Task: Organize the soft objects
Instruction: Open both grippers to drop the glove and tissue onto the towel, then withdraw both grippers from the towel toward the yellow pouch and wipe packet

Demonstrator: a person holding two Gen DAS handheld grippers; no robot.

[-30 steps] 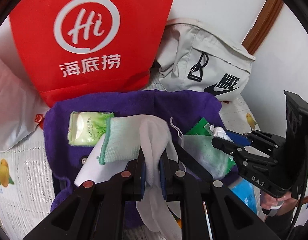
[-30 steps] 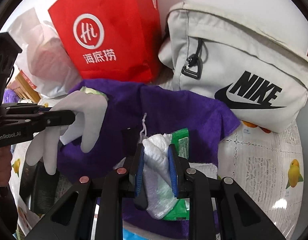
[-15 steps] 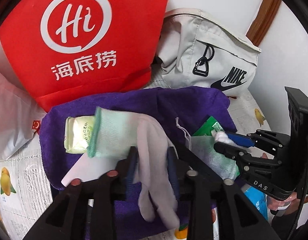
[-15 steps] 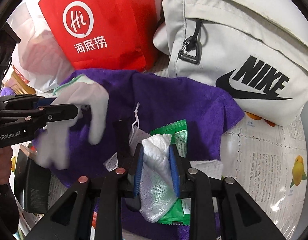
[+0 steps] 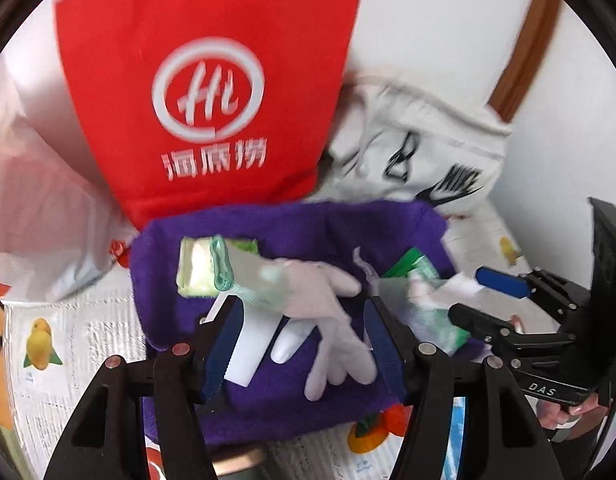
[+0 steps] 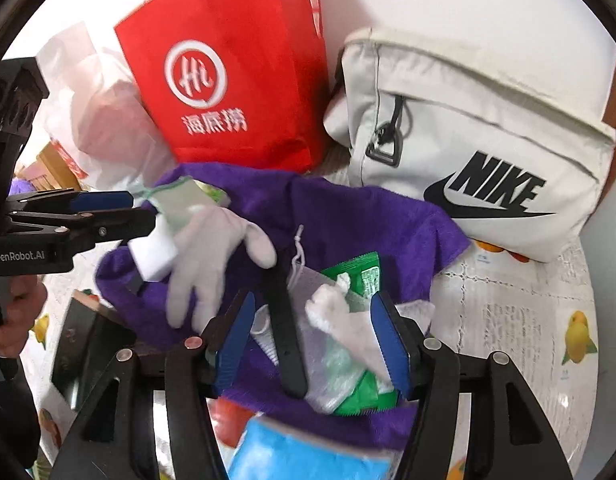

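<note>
Both jaws have just been opening: the left hand-held gripper (image 5: 303, 344) and right hand-held gripper (image 6: 312, 344) stand spread, leaving the glove (image 5: 320, 300) and mesh pouch (image 6: 332, 344) gathered on the purple towel (image 5: 291, 228).

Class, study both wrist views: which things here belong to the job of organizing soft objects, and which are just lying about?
Part of the job:
- white glove, lying loose between the open left gripper fingers
- white mesh pouch, loose between the open right gripper fingers
- purple towel beneath both

Lying about:
- red bag
- grey Nike bag
- green packet
- fruit-print tablecloth
</note>
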